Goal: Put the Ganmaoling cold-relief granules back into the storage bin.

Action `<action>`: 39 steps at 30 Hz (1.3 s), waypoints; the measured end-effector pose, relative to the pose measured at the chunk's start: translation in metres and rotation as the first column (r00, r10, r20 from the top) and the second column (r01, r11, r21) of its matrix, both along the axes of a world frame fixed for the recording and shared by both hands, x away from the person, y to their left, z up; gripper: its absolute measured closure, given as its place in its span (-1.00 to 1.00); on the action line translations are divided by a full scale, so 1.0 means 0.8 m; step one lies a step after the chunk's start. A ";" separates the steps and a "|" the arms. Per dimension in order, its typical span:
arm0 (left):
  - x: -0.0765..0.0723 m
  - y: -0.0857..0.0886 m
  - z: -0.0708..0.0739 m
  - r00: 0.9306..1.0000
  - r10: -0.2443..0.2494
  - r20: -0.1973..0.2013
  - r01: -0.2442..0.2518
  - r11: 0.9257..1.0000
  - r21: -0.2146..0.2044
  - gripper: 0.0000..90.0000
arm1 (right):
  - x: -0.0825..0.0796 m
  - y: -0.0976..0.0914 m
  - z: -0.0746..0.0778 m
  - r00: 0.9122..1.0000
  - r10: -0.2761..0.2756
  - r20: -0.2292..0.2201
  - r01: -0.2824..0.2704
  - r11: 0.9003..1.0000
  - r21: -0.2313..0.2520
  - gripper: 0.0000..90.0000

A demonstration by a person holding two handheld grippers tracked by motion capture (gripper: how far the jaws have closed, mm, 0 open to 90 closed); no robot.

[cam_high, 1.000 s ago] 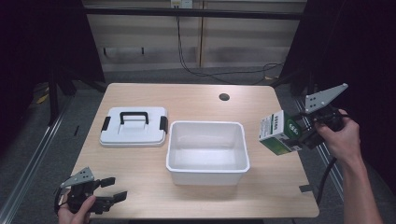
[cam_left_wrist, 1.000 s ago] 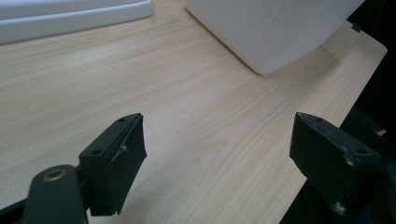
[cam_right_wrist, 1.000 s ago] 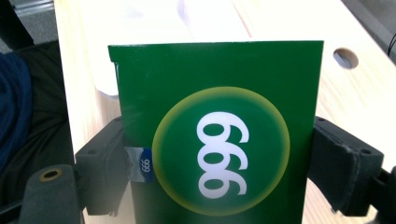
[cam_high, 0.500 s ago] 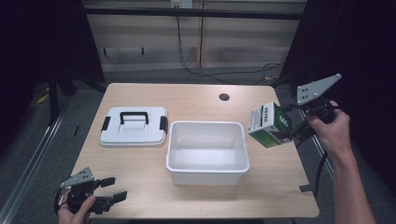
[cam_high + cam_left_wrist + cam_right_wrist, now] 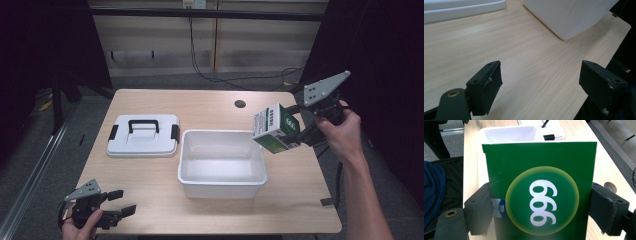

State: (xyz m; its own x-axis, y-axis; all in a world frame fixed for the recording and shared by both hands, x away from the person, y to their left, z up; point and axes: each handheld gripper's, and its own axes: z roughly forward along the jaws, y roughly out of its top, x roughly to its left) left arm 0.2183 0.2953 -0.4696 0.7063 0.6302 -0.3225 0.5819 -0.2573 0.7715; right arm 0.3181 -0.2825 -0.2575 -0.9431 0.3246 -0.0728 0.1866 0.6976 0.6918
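My right gripper [image 5: 295, 134] fingers clamped green-and-white cardboard box [image 5: 274, 128] above white rectangular plastic tub's [image 5: 222, 182] right rim; left gripper [image 5: 117, 202] fingers apart, near tub's front-left.

The box [image 5: 541, 195] is dark green, with a yellow-edged circle holding white numerals "999" and a small blue sticker at its left edge; its side panel [image 5: 265, 122] looks white with green print, too small to read. The open bin [image 5: 221, 165] at centre is plain white. Far left of it, the lid [image 5: 143, 136] is white with a black handle and black clips. The table [image 5: 150, 185] is pale wood grain. The gripper jaws are black.
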 end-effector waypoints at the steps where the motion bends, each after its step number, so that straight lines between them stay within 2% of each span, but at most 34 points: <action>1: 0.000 0.000 0.000 1.000 0.001 0.001 -0.001 1.000 0.001 -0.59 | 0.001 0.003 0.001 1.000 0.003 -0.001 -0.003 1.000 -0.003 -0.65; 9: 0.000 0.000 0.000 1.000 -0.001 0.002 0.001 1.000 -0.001 -0.59 | 0.012 0.035 -0.002 0.999 0.037 -0.020 -0.038 0.999 -0.027 -0.65; 19: 0.000 0.000 0.000 1.000 -0.001 0.001 0.001 1.000 -0.002 -0.59 | 0.023 0.071 -0.013 0.995 0.076 -0.061 -0.083 0.990 -0.112 -0.65; 25: 0.000 0.001 0.000 1.000 0.000 0.002 0.000 1.000 -0.001 -0.59 | 0.030 0.087 -0.023 0.992 0.097 -0.085 -0.111 0.976 -0.186 -0.65; 33: 0.000 0.001 0.000 1.000 0.000 0.002 0.000 1.000 0.000 -0.59 | 0.036 0.102 -0.029 0.989 0.080 -0.127 -0.110 0.960 -0.259 -0.65; 36: 0.000 0.001 0.000 1.000 0.002 0.002 -0.002 1.000 0.000 -0.59 | 0.041 0.112 -0.033 0.986 0.065 -0.153 -0.109 0.947 -0.302 -0.65; 39: 0.000 0.001 0.000 1.000 0.004 0.001 -0.004 1.000 0.001 -0.59 | 0.044 0.122 -0.037 0.982 0.075 -0.172 -0.130 0.933 -0.336 -0.65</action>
